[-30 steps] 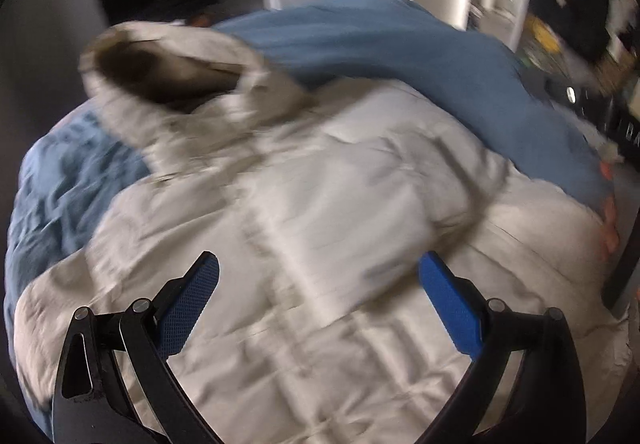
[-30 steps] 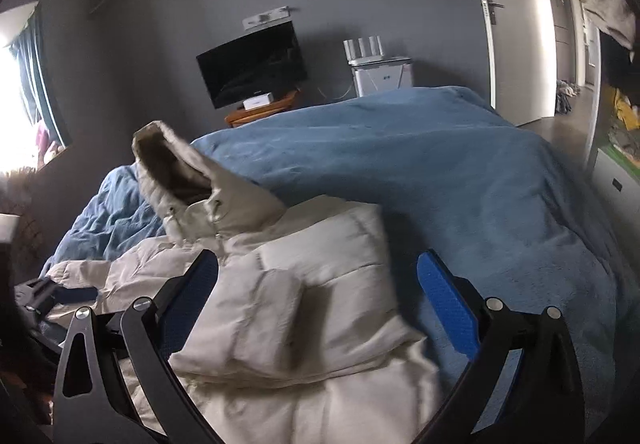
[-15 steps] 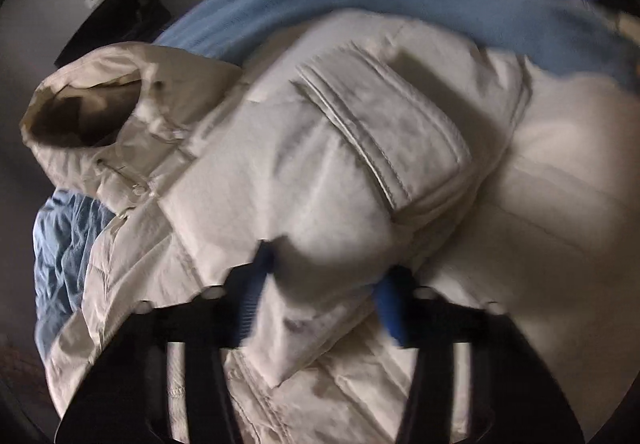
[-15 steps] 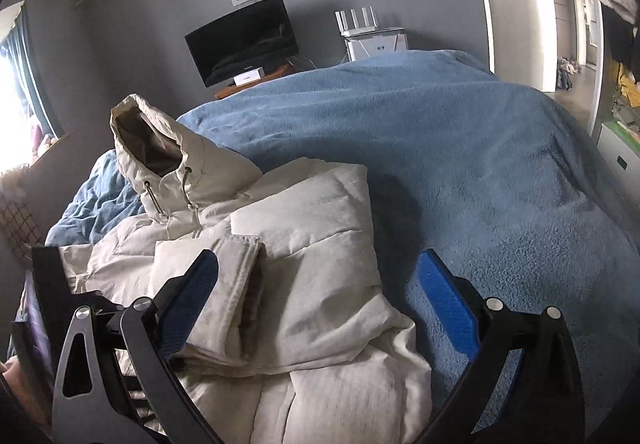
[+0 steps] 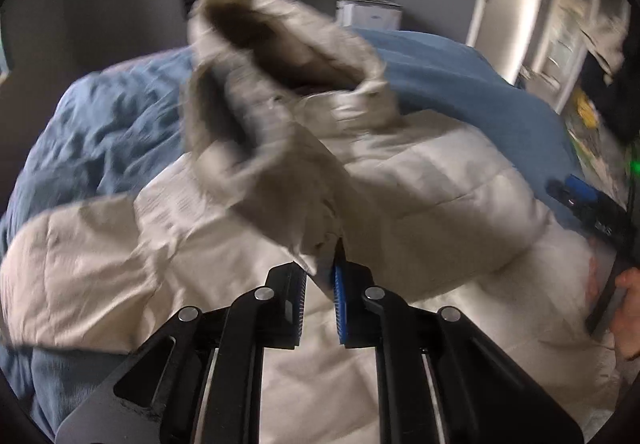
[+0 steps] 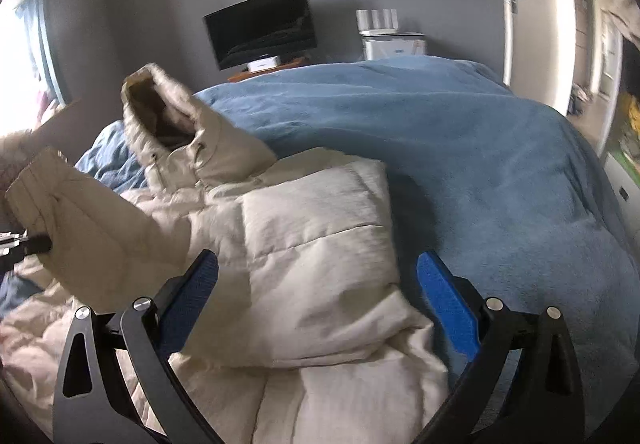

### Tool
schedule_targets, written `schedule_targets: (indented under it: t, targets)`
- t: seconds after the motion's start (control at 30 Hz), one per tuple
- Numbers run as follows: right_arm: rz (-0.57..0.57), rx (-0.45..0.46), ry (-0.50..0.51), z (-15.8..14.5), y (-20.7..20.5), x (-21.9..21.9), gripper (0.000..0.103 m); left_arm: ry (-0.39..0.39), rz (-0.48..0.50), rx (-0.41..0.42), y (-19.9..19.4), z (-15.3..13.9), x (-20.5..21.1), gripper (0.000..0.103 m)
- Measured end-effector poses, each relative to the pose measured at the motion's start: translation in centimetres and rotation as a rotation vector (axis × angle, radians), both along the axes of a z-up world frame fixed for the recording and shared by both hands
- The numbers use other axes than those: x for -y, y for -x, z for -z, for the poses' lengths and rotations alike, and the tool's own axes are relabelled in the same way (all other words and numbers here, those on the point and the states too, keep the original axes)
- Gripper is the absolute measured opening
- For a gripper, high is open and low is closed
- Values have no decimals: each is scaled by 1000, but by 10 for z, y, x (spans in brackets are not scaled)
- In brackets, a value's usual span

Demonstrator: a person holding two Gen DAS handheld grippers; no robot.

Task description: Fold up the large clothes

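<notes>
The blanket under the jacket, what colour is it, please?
Blue blanket, clearest in the right wrist view.

Bed under rumpled blue blanket; cream hooded puffer jacket spread on it.

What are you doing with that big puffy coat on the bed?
A person with a gripper in each hand is folding a cream hooded coat on the blue blanket. The left gripper has just closed on the sleeve and holds it lifted. The right gripper hangs open over the coat's folded edge.
</notes>
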State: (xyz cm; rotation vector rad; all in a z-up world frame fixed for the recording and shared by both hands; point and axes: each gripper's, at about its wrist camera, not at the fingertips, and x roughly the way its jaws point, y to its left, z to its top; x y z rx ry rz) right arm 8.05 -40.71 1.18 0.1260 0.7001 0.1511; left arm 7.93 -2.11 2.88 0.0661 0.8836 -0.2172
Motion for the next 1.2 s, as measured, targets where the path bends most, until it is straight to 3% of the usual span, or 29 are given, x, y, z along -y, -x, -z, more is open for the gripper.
schedule_targets:
  t: [0.17, 0.27, 0.37, 0.43, 0.5, 0.57, 0.67, 0.83, 1.0, 1.2]
  targets:
    - [-102, -50, 5, 13, -4, -15, 95, 106, -83, -112, -1, 37, -35, 12]
    - [-145, -114, 14, 25, -10, -24, 95, 153, -129, -223, -9, 67, -50, 13]
    - [-156, -179, 52, 37, -16, -33, 95, 173, -146, -288, -11, 86, -58, 21]
    - [-145, -213, 81, 44, -19, -36, 95, 179, -169, -277, -10, 84, -63, 31]
    - [-143, -203, 85, 43, -17, -37, 95, 134, -220, -213, -2, 71, -68, 71]
    - [-142, -181, 81, 39, -12, -36, 96, 147, -230, -119, 8, 55, -73, 77]
    - [-131, -185, 98, 39, -11, -36, 95, 145, -194, -51, 11, 43, -71, 77]
    - [-120, -272, 143, 55, -24, -42, 96, 124, -76, -137, -3, 68, -45, 77]
    - [-110, -371, 184, 78, -36, -47, 96, 58, -60, -235, -21, 104, -37, 78]
    - [-107, -392, 208, 88, -38, -52, 96, 2, -36, -219, -17, 110, -30, 85]
